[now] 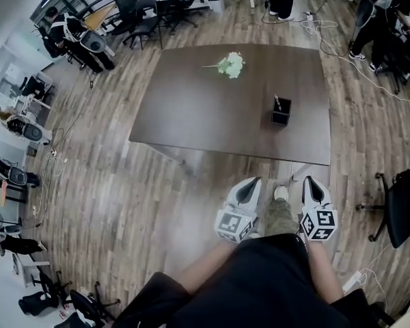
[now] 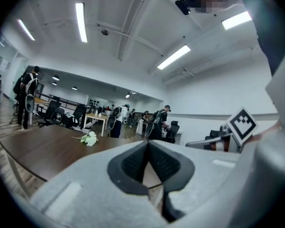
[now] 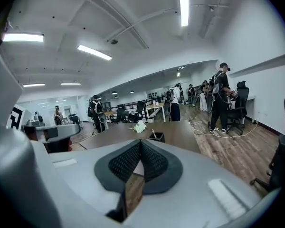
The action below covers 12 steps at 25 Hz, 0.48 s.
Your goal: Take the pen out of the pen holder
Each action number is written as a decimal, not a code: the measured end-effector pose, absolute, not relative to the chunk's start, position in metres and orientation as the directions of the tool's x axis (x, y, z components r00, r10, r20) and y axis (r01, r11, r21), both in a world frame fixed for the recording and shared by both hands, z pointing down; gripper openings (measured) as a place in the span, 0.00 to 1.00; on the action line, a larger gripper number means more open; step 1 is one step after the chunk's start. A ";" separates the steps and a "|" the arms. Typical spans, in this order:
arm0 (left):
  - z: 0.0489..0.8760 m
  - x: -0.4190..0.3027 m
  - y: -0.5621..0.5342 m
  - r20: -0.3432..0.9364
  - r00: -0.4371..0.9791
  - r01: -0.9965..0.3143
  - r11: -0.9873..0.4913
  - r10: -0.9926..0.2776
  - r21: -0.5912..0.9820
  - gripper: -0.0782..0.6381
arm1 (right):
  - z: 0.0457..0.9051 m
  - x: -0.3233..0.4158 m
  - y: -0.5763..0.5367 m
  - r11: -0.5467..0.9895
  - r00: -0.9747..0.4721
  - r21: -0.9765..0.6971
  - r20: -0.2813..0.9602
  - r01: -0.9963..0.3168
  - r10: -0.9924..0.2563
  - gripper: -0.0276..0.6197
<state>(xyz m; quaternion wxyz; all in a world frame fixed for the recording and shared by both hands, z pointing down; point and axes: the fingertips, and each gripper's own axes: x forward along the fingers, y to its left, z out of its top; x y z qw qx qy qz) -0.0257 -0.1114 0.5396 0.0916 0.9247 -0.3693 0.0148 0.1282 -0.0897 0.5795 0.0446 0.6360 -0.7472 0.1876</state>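
A black square pen holder [image 1: 280,115] stands near the right front part of the dark brown table [image 1: 191,108], with a pen [image 1: 277,103] leaning out of it. The same pen holder [image 3: 156,137] shows small and far off in the right gripper view. Both grippers hang close to the person's body, short of the table's near edge. The left gripper [image 1: 249,184] is shut with nothing in it, its tips meeting in the left gripper view [image 2: 147,144]. The right gripper [image 1: 313,183] is shut and empty too [image 3: 140,142].
A bunch of white flowers [image 1: 230,65] lies at the table's far middle. Office chairs [image 1: 143,12] and desks stand beyond it. A black chair [image 1: 401,207] sits at the right on the wooden floor, and cables [image 1: 328,43] run along it. People stand at the room's edges.
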 end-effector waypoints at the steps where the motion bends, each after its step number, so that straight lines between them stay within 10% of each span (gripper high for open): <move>1: 0.544 -0.018 -0.122 0.104 0.725 -0.687 -0.708 -0.680 0.163 0.11 | 0.580 0.133 -0.104 0.126 -0.192 -0.224 0.303 -0.966 -0.933 0.05; 12: 0.554 0.080 -0.263 0.139 0.675 -0.737 -0.659 -0.724 0.149 0.11 | 0.584 0.217 -0.258 0.229 -0.296 -0.235 0.312 -0.945 -0.903 0.05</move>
